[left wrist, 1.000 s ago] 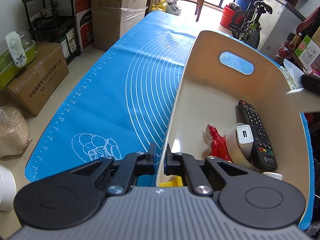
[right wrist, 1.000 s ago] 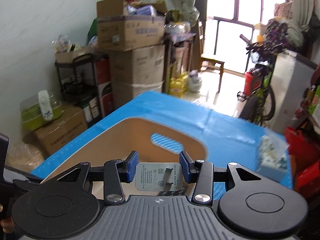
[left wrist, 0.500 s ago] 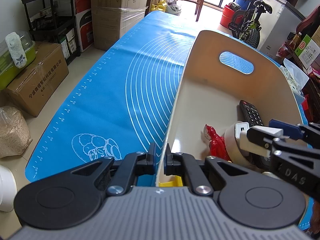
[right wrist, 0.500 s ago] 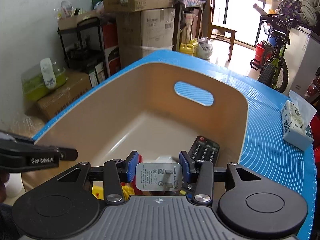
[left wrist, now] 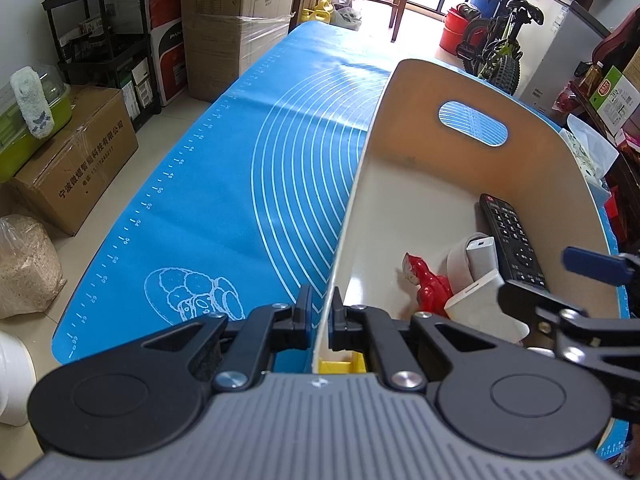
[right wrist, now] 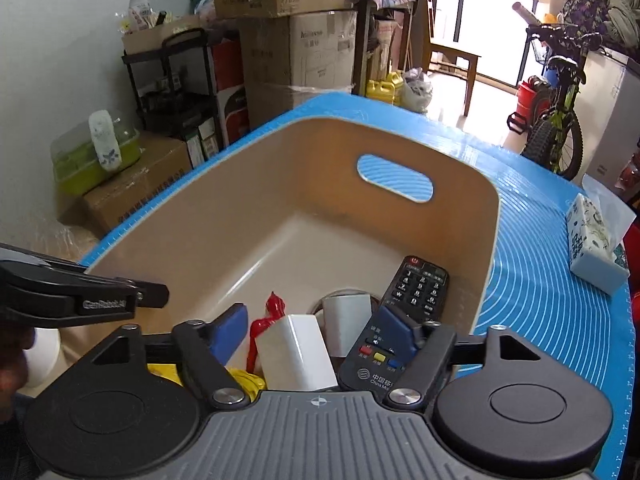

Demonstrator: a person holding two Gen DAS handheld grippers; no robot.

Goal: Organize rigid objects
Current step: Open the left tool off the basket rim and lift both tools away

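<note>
Seen through left wrist: left gripper (left wrist: pixel 319 316) pinched on near wall of beige bin (left wrist: pixel 404 92); inside, red figure (left wrist: pixel 426 282), black remote (left wrist: pixel 512 240), white charger (left wrist: pixel 482 308); blue mat (left wrist: pixel 240 200) beneath. Through right wrist: right gripper (right wrist: pixel 316 330) spread wide, gripping nothing; charger (right wrist: pixel 296 354) loose between fingers, beside remote (right wrist: pixel 404 316).

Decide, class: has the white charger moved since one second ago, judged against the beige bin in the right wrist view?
Yes. The white charger has gone down past the rim of the beige bin and now lies inside, released by the open right gripper.
</note>
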